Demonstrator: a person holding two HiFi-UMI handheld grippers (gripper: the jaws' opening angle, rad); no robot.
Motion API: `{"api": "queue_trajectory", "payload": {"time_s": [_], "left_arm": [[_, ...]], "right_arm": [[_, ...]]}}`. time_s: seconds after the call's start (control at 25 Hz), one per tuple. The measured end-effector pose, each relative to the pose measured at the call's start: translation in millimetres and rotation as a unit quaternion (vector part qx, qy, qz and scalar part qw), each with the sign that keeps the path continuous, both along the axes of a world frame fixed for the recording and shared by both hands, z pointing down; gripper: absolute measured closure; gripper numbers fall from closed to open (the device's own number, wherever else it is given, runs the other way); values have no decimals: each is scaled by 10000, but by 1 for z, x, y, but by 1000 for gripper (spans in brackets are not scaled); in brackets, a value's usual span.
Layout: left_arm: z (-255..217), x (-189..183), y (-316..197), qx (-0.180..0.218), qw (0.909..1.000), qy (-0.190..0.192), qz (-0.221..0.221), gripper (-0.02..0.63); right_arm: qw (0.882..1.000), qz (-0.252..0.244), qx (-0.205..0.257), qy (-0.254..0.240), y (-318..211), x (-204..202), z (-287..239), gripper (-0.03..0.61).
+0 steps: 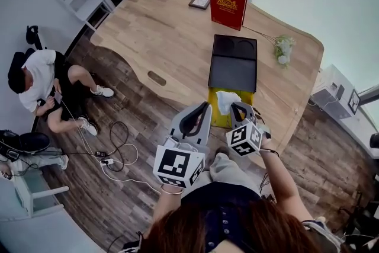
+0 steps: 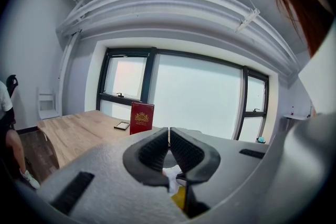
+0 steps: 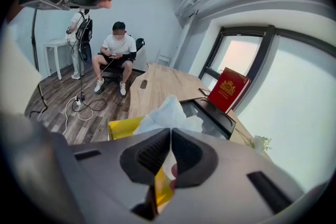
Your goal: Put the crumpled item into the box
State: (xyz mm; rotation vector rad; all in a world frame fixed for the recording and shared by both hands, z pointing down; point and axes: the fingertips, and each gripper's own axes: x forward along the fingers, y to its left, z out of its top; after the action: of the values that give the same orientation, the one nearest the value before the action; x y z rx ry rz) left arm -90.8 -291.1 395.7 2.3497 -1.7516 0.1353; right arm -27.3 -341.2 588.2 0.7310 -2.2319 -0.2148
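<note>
Head view: a soft white crumpled tissue point(image 1: 225, 101) sits above the rectangular yellow box point(image 1: 216, 119) on the wooden table point(image 1: 160, 26). Left gripper view: the left gripper point(image 2: 169, 131) has its ribbed jaws pressed together, empty. Right gripper view: the right gripper point(image 3: 170, 132) has its jaws closed, pinching the crumpled tissue.

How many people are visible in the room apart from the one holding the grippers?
2. A seated person is off the far end of the wooden table. A standing person is behind them, by the white side table. More may be out of frame.
</note>
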Motion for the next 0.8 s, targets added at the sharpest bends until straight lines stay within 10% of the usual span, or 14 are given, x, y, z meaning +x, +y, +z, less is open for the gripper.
{"api": "queue_trajectory", "payload": {"time_s": [0.8], "left_arm": [[13, -9, 4, -243, 9994, -102, -205, 581]], "right_arm": [[9951, -281, -553, 767, -6, 3, 75, 549]]}}
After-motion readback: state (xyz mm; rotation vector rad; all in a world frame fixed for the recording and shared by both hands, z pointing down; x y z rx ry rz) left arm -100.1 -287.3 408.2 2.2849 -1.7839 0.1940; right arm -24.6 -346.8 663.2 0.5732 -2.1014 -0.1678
